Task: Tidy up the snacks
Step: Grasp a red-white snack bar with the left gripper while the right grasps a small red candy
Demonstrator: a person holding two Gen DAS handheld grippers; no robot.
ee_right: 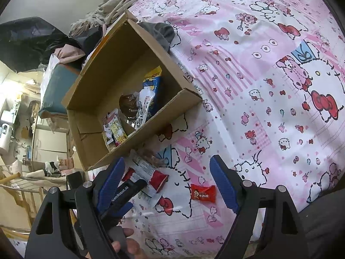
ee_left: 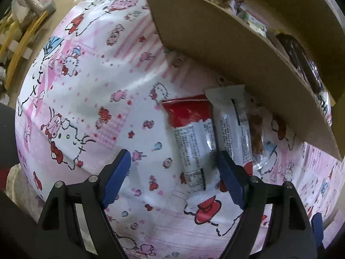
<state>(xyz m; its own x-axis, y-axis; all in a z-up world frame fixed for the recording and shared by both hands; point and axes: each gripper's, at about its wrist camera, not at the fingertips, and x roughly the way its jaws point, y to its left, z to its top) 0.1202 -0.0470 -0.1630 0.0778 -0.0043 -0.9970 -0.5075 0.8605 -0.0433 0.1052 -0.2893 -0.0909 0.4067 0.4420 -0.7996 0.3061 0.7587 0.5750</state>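
You're hovering your left gripper (ee_left: 172,172) wide open over the red-and-white snack bar (ee_left: 192,138) beside the cardboard box (ee_left: 215,43); your right gripper (ee_right: 167,185) is gaping too, gripping nothing.

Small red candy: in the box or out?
Out. The red candy lies on the tablecloth, apart from the cardboard box.

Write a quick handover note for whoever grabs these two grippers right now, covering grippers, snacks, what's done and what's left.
Left gripper: open, empty, low over the red-and-white snack bar.
Right gripper: open, empty, above the small red candy.
Cardboard box on the Hello Kitty cloth already holds several snacks, among them a blue packet.
Left outside: the red-and-white bar, the clear-window bar beside it against the box wall, and the candy. Put all three in the box.
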